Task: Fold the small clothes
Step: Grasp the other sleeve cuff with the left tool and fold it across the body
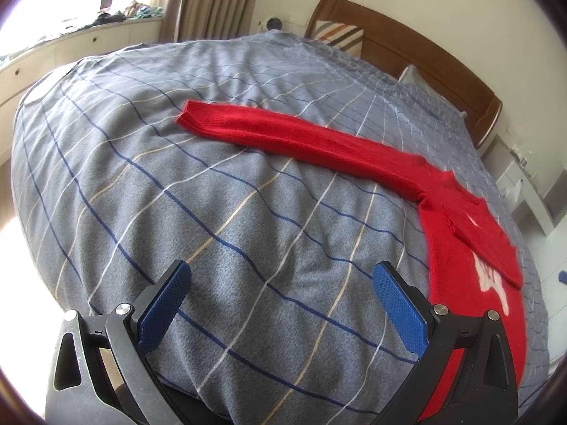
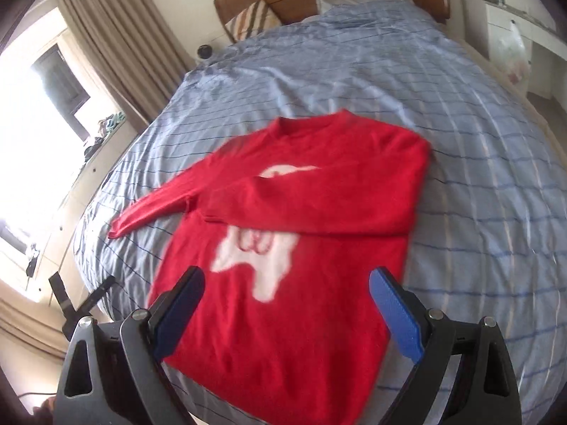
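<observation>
A: Where's the sweater (image 2: 301,248)?
B: Flat on the bed (image 2: 478,212), one sleeve already across its chest. The other sleeve (image 1: 283,134) stretches out toward ten o'clock.
A: Tools?
B: Left tool (image 1: 281,304) and right tool (image 2: 287,304) both spread apart, holding nothing. I'd pinch that cuff (image 1: 191,117) and lay it straight across.

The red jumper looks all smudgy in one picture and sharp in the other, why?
In the right wrist view the red knitted sweater and its white picture are smeared, which looks like motion blur; the window glares white. In the left wrist view the sweater's sleeve is crisp, and the fisheye lens bulges the grey checked bedspread.
</observation>
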Demonstrator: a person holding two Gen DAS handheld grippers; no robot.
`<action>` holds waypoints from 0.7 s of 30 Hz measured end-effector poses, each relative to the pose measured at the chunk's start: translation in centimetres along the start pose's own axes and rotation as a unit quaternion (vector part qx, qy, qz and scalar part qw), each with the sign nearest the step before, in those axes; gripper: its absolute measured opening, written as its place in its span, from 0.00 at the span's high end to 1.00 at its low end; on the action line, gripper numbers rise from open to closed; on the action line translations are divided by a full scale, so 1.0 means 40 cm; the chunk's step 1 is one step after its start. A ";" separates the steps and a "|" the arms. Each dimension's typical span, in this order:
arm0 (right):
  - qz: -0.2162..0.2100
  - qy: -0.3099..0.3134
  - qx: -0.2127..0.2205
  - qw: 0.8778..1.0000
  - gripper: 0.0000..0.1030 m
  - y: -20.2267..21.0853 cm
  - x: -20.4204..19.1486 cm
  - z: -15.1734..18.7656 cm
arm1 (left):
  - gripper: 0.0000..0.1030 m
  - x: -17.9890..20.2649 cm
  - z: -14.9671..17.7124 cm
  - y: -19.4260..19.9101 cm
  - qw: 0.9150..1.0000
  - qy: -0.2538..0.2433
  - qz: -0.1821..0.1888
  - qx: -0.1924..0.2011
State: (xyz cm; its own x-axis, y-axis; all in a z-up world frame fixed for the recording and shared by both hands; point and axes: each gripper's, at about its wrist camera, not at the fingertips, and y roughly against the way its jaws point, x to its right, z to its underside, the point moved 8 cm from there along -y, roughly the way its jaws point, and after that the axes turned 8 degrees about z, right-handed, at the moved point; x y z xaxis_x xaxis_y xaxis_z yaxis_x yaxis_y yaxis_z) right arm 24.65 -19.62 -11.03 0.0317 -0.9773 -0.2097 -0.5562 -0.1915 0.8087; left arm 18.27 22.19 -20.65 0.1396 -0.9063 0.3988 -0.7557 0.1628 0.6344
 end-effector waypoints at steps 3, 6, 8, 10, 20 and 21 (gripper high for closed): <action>-0.011 0.047 -0.023 0.999 0.14 -0.124 -0.177 -0.098 | 0.01 -0.009 -0.001 0.007 1.000 0.011 0.008 0.003; -0.024 0.080 -0.055 0.995 0.25 -0.268 -0.317 -0.124 | 0.01 -0.026 -0.004 0.011 1.000 0.028 0.012 0.004; -0.026 0.069 -0.066 0.995 0.25 -0.329 -0.364 -0.116 | 0.01 -0.035 -0.009 0.006 0.999 0.037 0.024 -0.008; -0.056 0.033 -0.067 0.996 0.25 -0.341 -0.385 -0.087 | 0.01 -0.050 -0.028 -0.007 0.996 0.058 0.052 -0.031; 0.009 0.086 0.029 0.996 0.24 -0.130 -0.193 0.088 | 0.02 -0.235 -0.290 -0.192 0.984 0.156 0.060 -0.056; 0.024 0.081 0.031 0.996 0.24 -0.112 -0.151 0.105 | 0.03 -0.240 -0.301 -0.216 0.984 0.159 0.055 -0.062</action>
State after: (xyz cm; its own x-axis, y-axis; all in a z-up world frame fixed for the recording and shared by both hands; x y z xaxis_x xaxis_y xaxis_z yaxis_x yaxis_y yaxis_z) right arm 23.44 -12.47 -15.69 0.1350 -0.9879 -0.0768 -0.6100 -0.1439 0.7793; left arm 31.16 34.19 -21.98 0.2694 -0.7153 0.6448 -0.6958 0.3183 0.6438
